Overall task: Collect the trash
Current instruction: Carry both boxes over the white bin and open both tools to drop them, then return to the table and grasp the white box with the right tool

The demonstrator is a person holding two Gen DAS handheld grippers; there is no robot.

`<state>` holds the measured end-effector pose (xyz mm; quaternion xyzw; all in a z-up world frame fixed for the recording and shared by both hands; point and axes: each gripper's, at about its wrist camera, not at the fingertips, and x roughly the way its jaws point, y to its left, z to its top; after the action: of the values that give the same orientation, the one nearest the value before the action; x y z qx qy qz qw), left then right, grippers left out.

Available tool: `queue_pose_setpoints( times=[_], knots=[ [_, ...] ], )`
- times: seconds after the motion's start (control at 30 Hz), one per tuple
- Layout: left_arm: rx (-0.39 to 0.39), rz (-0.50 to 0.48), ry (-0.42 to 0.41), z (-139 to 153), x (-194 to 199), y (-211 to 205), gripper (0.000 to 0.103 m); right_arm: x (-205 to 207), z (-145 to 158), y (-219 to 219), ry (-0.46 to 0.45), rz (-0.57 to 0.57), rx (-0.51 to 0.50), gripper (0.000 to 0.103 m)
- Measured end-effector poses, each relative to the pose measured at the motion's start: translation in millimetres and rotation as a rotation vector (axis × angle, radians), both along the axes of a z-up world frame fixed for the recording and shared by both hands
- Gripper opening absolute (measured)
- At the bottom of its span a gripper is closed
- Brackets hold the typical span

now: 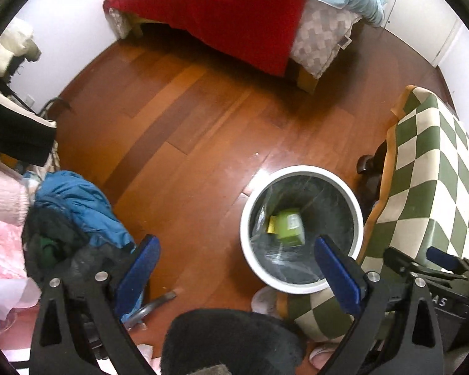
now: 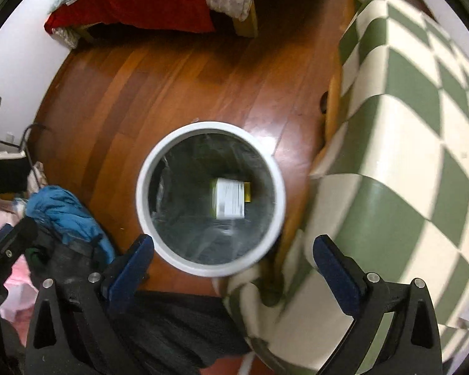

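A white round trash bin with a dark plastic liner stands on the wooden floor; it also shows in the right wrist view. A green and white carton lies at its bottom, also seen from the right wrist, beside a small yellow piece. My left gripper is open and empty, above the floor just left of the bin. My right gripper is open and empty, above the bin's near rim. The right gripper also shows at the right edge of the left wrist view.
A green-and-white checkered cloth covers furniture right of the bin. A pile of blue and dark clothes lies at the left. A bed with a red cover stands at the far wall. Dark fabric is below the grippers.
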<state>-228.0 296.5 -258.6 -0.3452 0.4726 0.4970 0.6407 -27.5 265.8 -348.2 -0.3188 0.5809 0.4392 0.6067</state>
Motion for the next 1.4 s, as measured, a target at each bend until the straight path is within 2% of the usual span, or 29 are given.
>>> queue_pose_setpoints(
  times=[0.23,0.57,0.73,0.9,0.97,1.07,1.17,1.3,1.4],
  knots=[
    [0.039,-0.008,-0.007,27.5,-3.3,-18.4,0.101,-2.2,37.6,-33.9,0.0,0.02,0.037,0.103],
    [0.142,-0.042,-0.052,87.5,4.4,-54.8,0.101,1.1,113.0,-76.7,0.014,0.033,0.177,0.103],
    [0.194,-0.066,-0.083,123.1,15.2,-78.8,0.1,9.0,150.4,-100.6,0.059,0.006,0.267,0.103],
    [0.248,-0.125,-0.102,143.0,42.0,-106.6,0.1,35.4,182.8,-140.4,0.118,-0.055,0.343,0.103],
    [0.246,-0.163,-0.12,141.2,62.4,-118.9,0.1,48.2,187.7,-158.1,0.11,-0.077,0.345,0.103],
    [0.207,-0.232,-0.111,119.8,103.9,-138.3,0.101,79.8,183.1,-191.1,0.064,-0.113,0.301,0.103],
    [0.128,-0.318,-0.093,75.3,157.0,-162.2,0.101,118.4,162.9,-224.5,-0.015,-0.153,0.209,0.103],
    [0.062,-0.409,-0.043,20.5,217.2,-194.3,0.101,177.3,115.0,-264.4,-0.101,-0.174,0.046,0.103],
    [0.02,-0.466,0.007,-17.2,254.0,-216.2,0.101,208.6,78.2,-280.5,-0.115,-0.146,-0.058,0.102]
  ],
)
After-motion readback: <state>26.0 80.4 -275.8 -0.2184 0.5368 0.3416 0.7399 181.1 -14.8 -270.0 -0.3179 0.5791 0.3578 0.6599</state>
